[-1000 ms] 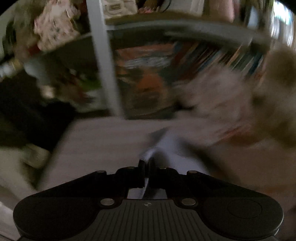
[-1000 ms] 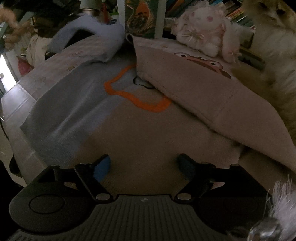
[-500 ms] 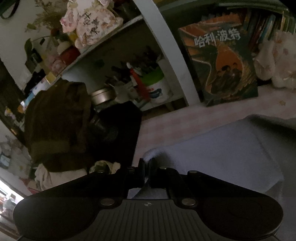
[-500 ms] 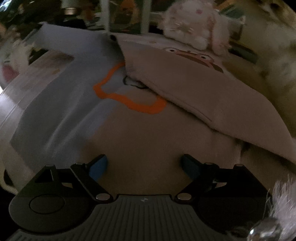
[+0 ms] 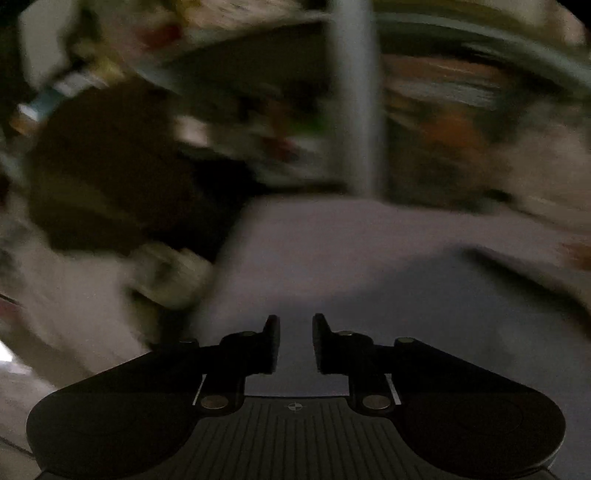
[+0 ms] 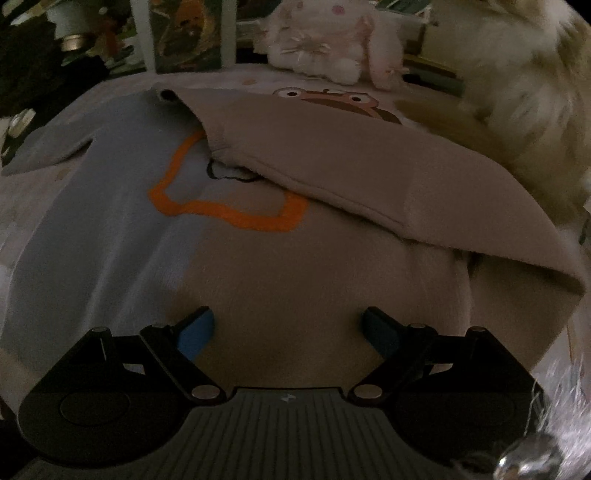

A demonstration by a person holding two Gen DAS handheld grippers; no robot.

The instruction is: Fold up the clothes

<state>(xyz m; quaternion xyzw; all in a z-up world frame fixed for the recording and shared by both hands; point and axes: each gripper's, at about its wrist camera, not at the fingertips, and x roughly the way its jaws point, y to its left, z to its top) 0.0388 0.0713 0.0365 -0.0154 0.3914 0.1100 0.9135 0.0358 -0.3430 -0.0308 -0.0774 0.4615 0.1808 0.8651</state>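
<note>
A sweater point(image 6: 280, 280), blue-grey on its left half and beige on its right, lies spread on the table with an orange outline point(image 6: 229, 214) on its front. Its right side point(image 6: 369, 162) is folded inward over the chest and shows a brown cartoon face. The blue-grey sleeve point(image 6: 48, 155) lies flat out to the left. My right gripper point(image 6: 288, 328) hovers open over the beige lower part, holding nothing. In the blurred left wrist view my left gripper point(image 5: 295, 343) is just above the blue-grey cloth point(image 5: 369, 277); its jaws are opening, with a narrow gap and nothing pinched between them.
A white plush rabbit point(image 6: 325, 40) sits at the table's far edge and a large cream fluffy toy point(image 6: 524, 92) stands at the right. Behind are a white shelf post point(image 6: 142, 33) and books. A dark bundle point(image 5: 110, 177) lies off the table's left edge.
My left gripper carried the blue-grey sleeve down and out to the left, then parted its jaws and let go. The sleeve now lies flat. My right gripper stayed open, rolling slightly.
</note>
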